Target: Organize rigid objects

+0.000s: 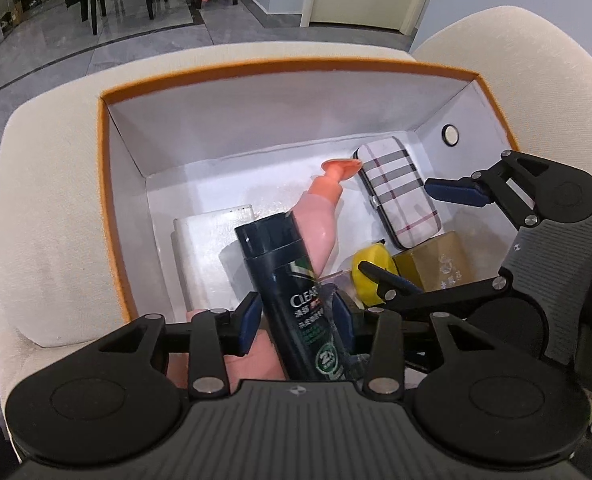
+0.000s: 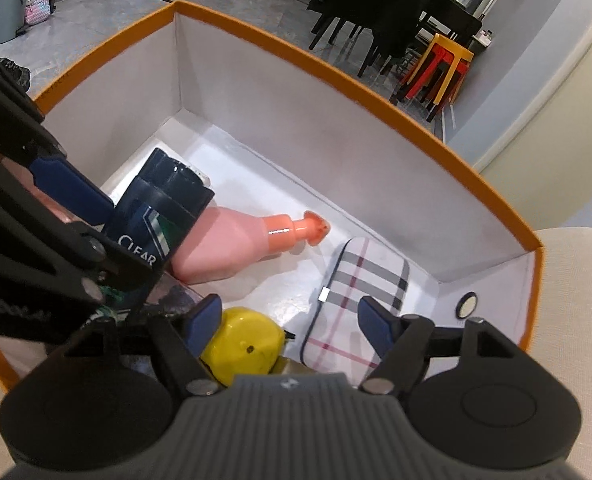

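An orange box (image 1: 255, 67) (image 2: 336, 76) with white walls holds the objects. My left gripper (image 1: 296, 318) is low over its near side. Its blue pads flank a dark Clear shampoo bottle (image 1: 291, 280) (image 2: 151, 216) with thin gaps, so the jaws stand slightly open. The bottle leans across a pink pump bottle (image 1: 322, 216) (image 2: 231, 248). My right gripper (image 2: 291, 322) (image 1: 424, 236) stands open above a yellow tape measure (image 2: 243, 346) (image 1: 370, 276), which lies by its left finger. A plaid case (image 1: 400, 188) (image 2: 360, 280) lies flat at the right.
A gold carton (image 1: 440, 264) sits under the tape measure, and a flat white box (image 1: 199, 256) lies at the left of the floor. A round magnet (image 1: 451, 135) is on the right wall. The box rests on a cream sofa (image 1: 55, 200); chairs and stools stand beyond.
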A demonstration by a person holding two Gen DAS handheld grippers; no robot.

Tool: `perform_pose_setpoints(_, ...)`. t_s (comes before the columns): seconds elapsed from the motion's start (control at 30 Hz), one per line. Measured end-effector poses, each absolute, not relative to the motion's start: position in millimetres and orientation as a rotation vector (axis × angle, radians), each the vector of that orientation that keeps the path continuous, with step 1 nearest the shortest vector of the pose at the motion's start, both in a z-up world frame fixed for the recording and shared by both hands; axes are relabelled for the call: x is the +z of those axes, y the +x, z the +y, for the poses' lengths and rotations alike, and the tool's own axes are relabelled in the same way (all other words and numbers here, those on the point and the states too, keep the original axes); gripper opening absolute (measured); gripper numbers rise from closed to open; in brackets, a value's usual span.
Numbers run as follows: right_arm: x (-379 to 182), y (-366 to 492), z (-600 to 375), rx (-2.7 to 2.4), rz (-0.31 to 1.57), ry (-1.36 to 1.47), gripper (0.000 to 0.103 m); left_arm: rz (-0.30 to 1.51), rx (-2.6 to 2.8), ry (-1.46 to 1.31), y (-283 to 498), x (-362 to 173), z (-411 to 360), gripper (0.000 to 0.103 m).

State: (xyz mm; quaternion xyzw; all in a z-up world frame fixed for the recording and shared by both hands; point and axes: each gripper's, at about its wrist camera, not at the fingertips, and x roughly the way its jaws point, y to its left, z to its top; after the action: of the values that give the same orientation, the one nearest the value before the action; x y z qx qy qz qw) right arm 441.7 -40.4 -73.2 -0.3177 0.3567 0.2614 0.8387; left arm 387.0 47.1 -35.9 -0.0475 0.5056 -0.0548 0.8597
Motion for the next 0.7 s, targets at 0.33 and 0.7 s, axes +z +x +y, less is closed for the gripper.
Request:
perform_pose_setpoints(0.33, -42, 425, -51, 0.516, 0.740, -0.653, 0.074, 0.994, -0.109, -0.065, 361, 5, 42, 0.059)
perform_pose_setpoints(0.7, 19, 394, -73, 0.460, 0.699, -0.556, 0.074, 0.869, -0.076, -0.026, 308, 67, 35, 0.084)
